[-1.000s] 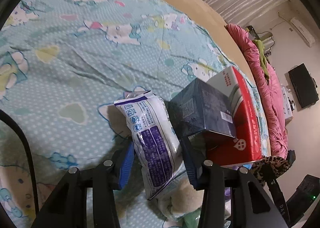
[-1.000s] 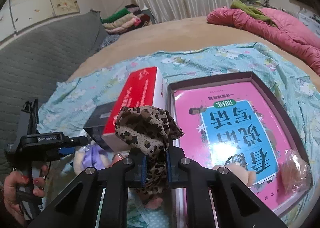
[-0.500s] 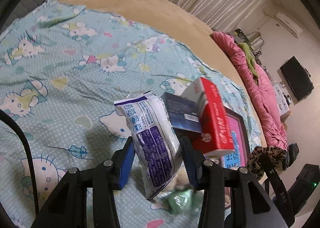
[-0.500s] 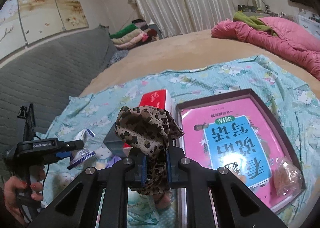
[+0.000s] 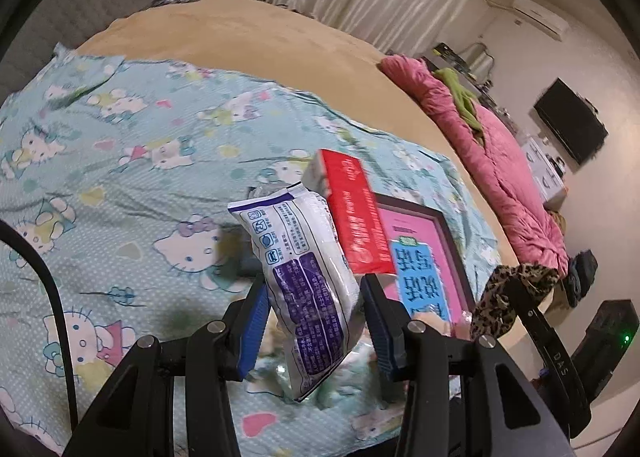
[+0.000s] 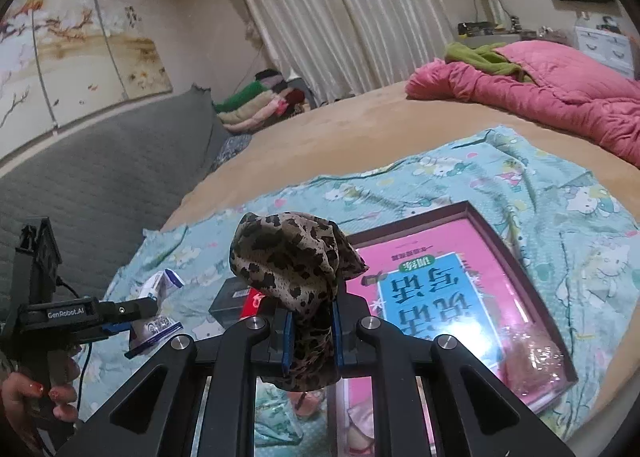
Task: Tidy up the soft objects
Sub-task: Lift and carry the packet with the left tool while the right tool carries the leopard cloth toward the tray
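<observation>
My left gripper (image 5: pixel 314 319) is shut on a soft white and purple tissue pack (image 5: pixel 304 269), held up above the cartoon-print sheet (image 5: pixel 120 161). The same pack (image 6: pixel 158 327) shows in the right wrist view, clamped in the left gripper (image 6: pixel 140 315) with a hand below it. My right gripper (image 6: pixel 310 331) is shut on a bunched leopard-print cloth (image 6: pixel 292 261), which rises above the pads. That cloth (image 5: pixel 508 297) also appears at the right of the left wrist view.
A red box (image 5: pixel 356 217) and a dark box (image 6: pixel 232 295) lie beside a framed pink book tray (image 6: pixel 460 297). A pink quilt (image 6: pixel 560 97) is heaped far right. Folded clothes (image 6: pixel 256 105) sit by the grey headboard (image 6: pixel 100 177). Small soft items lie below the grippers.
Both grippers have risen away from the bed with their loads still held; the boxes and tray now look smaller and farther below.
</observation>
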